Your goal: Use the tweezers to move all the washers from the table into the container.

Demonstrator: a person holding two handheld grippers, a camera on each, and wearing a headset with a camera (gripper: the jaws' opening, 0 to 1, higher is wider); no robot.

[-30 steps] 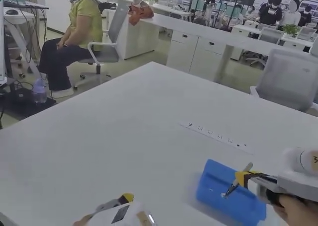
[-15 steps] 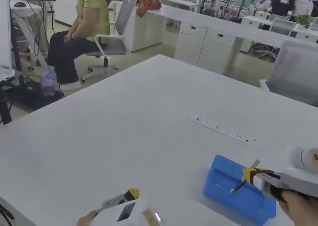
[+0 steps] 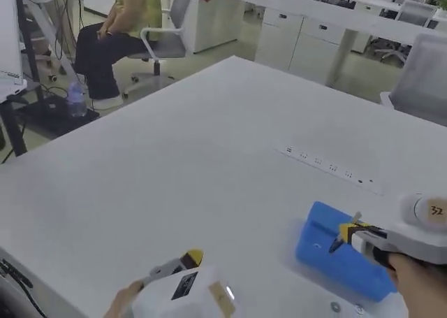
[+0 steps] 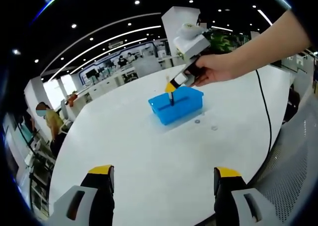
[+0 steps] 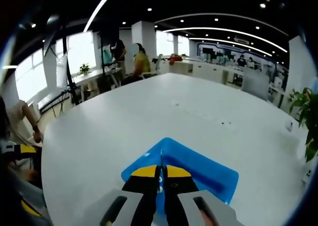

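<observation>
The right gripper (image 3: 347, 231) has its jaws pinched together on the tweezers (image 3: 337, 242), whose tips point down over the blue container (image 3: 334, 263). A round sticker (image 3: 436, 210) on this gripper reads "32". The left gripper (image 4: 164, 174) sits low, jaws spread wide, holding nothing. Two washers (image 3: 336, 307) lie on the table (image 3: 174, 178) just beside the container's near wall, close to the table's edge (the left gripper view shows them apart from the container, not touching). Open tabletop stretches left of and beyond the container, out to a power strip (image 3: 328, 168).
</observation>
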